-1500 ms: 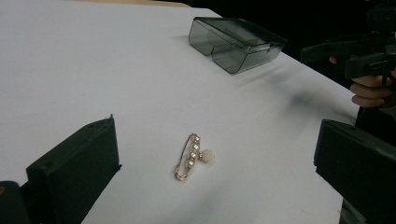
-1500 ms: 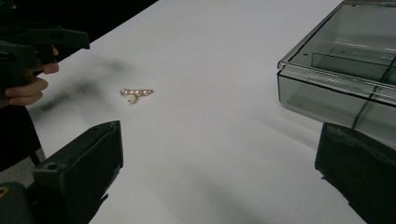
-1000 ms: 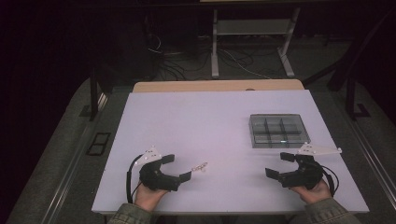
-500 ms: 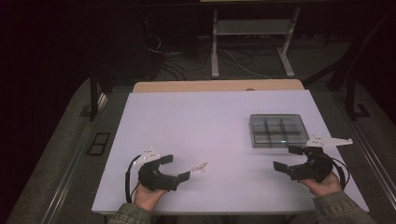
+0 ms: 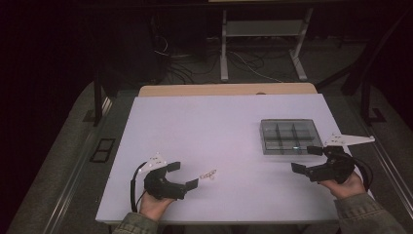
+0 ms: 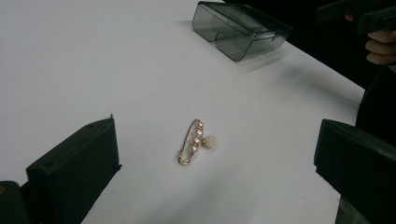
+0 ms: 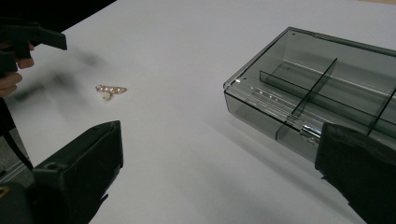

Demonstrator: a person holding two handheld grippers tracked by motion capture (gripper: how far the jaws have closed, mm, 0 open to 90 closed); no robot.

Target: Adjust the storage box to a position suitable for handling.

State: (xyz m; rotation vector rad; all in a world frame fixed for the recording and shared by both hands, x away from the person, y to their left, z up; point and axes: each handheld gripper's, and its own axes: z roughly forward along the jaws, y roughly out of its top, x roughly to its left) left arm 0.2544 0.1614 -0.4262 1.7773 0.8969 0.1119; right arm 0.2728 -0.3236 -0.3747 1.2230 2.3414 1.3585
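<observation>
A gold pearl brooch point(image 6: 195, 143) is lying mid-frame between the gaping left gripper point(image 5: 184, 174); the right gripper point(image 5: 307, 159) is also hanging spread.

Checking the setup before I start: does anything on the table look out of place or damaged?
Nothing stands out. The pearl brooch lies loose and intact on the white table, and the smoked compartment box sits flat, closed.

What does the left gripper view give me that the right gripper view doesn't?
Left gripper view alone: the brooch close up between the open left gripper, a gold pin with a row of pearls and a pale charm. Right gripper view alone: the smoky box near the open right gripper, its dividers and hinged front edge visible. Both share: brooch, box, the white table, nothing held.
</observation>
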